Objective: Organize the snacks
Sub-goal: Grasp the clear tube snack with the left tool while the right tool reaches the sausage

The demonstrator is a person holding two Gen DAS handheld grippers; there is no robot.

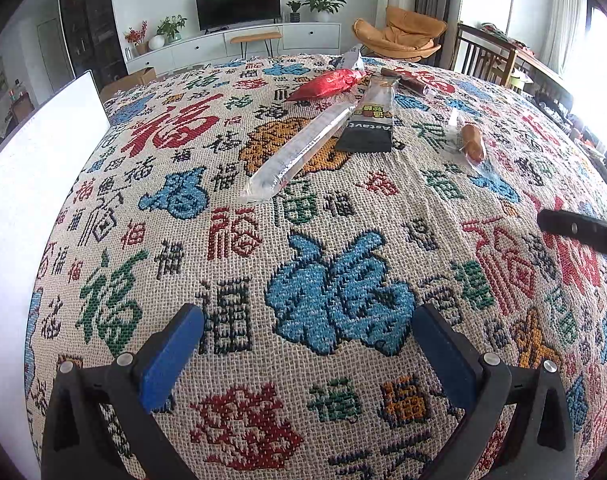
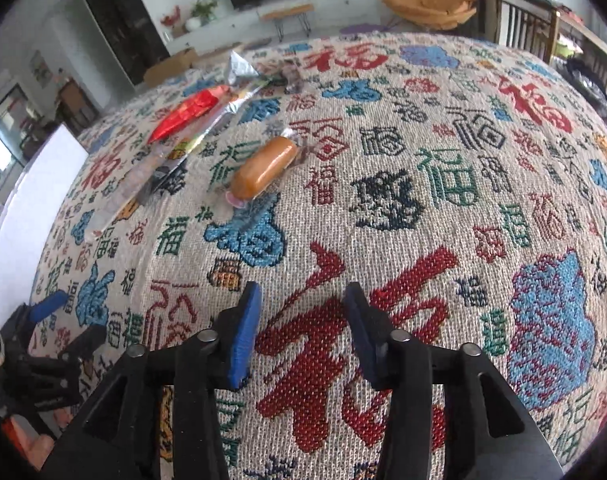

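Where the woven cloth (image 1: 231, 240) covers the tabletop, its coarse beige weave carries repeated Chinese characters in red, blue, green, black and orange. 6 snacks lie grouped on the far half. A long clear tube-shaped packet (image 1: 299, 152) lies diagonally, its upper end touching a flat black-ended packet (image 1: 373, 120) printed with "Astavt" in white; the yellow label above that wording is too small to read. A crinkled red foil packet (image 1: 327, 85) lies just beyond them, with a silver foil packet (image 1: 353, 60) and a dark brown bar (image 1: 407, 82) at the far edge. A sausage-shaped orange-brown snack (image 1: 473, 142) in clear wrap lies apart to the right. A smooth white board (image 1: 35, 184) stands upright along the left edge of the tabletop. The left gripper (image 1: 309, 344) hovers over bare cloth, its blue-padded jaws wide apart with nothing between them. The right gripper (image 2: 301, 332) hovers over a large red character, its jaws parted to a moderate gap, holding nothing; the sausage-shaped snack lies well ahead of it, to the left.
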